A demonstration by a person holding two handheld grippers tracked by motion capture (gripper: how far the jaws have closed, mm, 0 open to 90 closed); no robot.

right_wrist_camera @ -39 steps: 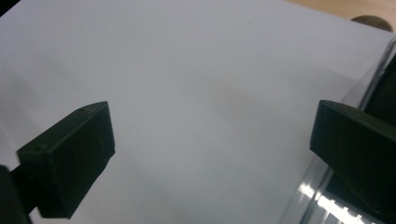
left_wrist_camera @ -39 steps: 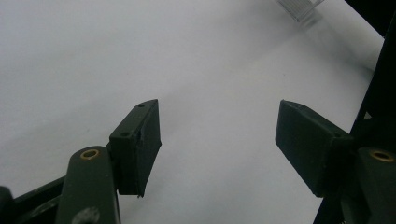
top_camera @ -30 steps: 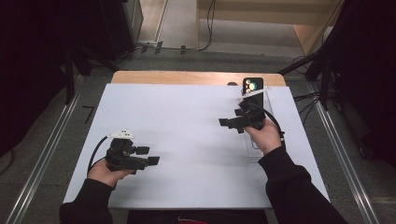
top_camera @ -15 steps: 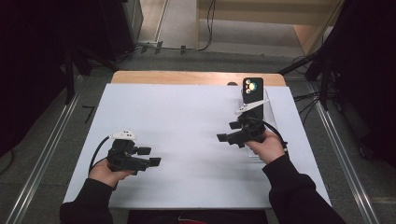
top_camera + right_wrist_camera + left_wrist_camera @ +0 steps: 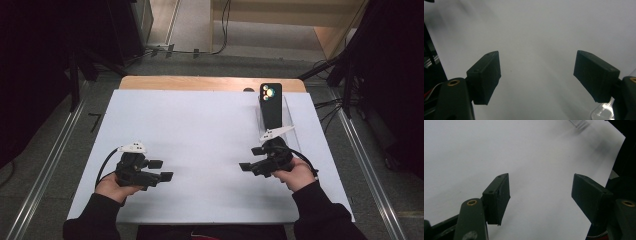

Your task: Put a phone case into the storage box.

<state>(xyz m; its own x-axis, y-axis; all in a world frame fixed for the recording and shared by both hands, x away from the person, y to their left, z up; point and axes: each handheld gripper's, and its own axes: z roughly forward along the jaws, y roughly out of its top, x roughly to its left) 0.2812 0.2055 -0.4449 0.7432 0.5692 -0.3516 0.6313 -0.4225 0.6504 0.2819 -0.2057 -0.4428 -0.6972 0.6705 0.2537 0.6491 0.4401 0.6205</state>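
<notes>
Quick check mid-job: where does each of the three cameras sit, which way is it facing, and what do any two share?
High view: above the near edge, looking forward and down on the white table sheet, black phone in its clear stand; both forearms, left gripper, right gripper.
Left gripper view: along its open jaws, across the sheet to the stand's corner.
Right gripper view: along its open jaws, down at the sheet.
Shared: the sheet.

The white desk (image 5: 200,130) lies open from nine to twelve o'clock; at one o'clock the phone (image 5: 272,106) in its clear stand (image 5: 287,131) blocks passage.
</notes>
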